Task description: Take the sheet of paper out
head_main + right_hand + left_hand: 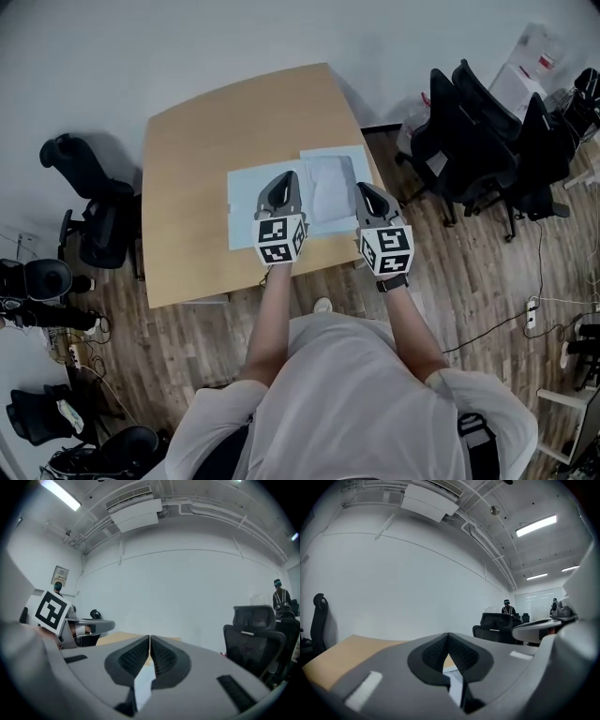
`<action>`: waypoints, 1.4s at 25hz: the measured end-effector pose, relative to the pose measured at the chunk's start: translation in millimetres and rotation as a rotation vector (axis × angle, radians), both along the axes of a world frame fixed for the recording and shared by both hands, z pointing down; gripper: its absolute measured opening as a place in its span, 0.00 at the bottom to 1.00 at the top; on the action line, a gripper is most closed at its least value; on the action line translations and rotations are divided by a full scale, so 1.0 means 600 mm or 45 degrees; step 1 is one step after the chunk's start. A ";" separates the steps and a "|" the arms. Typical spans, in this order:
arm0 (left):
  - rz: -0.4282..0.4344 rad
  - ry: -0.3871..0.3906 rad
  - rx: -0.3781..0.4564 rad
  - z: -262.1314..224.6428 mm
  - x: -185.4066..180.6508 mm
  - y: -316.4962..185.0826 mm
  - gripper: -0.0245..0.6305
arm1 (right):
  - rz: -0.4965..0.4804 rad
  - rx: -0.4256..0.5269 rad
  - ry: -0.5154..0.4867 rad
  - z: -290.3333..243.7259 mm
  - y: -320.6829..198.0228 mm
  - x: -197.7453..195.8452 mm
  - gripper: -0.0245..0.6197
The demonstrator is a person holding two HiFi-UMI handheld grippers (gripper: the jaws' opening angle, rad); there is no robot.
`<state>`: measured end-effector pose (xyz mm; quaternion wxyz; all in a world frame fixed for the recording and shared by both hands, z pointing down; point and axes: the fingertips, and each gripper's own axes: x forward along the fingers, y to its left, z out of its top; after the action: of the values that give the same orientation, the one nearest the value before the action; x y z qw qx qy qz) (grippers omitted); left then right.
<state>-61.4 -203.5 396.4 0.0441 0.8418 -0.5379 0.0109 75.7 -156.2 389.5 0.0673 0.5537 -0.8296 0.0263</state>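
On the table [202, 131], paper sheet [330, 187] between left tool [286, 180] and right tool [365, 189]

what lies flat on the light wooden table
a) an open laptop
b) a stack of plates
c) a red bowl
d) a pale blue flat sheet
d: the head view shows a pale blue flat sheet lying on the light wooden table.

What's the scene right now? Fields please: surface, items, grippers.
surface: wooden table
items: pale blue sheet, lying flat; paler sheet overlapping its right part
left gripper: jaws together, nothing between, over the pale blue sheet
right gripper: jaws together, nothing between, at the paler sheet's right edge
surroundings: black office chairs
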 end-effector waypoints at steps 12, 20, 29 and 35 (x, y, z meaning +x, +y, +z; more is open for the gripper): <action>0.044 0.028 -0.112 0.066 -0.016 -0.121 0.05 | -0.009 -0.108 0.003 0.051 -0.113 -0.027 0.06; 0.100 -0.017 -0.248 0.173 0.002 -0.181 0.05 | -0.087 -0.205 0.006 0.140 -0.195 -0.043 0.06; 0.130 -0.044 -0.472 0.294 0.036 -0.221 0.05 | -0.096 -0.353 -0.030 0.222 -0.258 -0.026 0.06; 0.160 -0.043 -0.608 0.374 0.064 -0.215 0.05 | -0.139 -0.434 -0.019 0.275 -0.259 -0.025 0.06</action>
<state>-22.9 -332.5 621.0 0.2318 0.8390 -0.4673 0.1545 60.9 -311.7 554.3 0.1554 0.4882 -0.8424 0.1669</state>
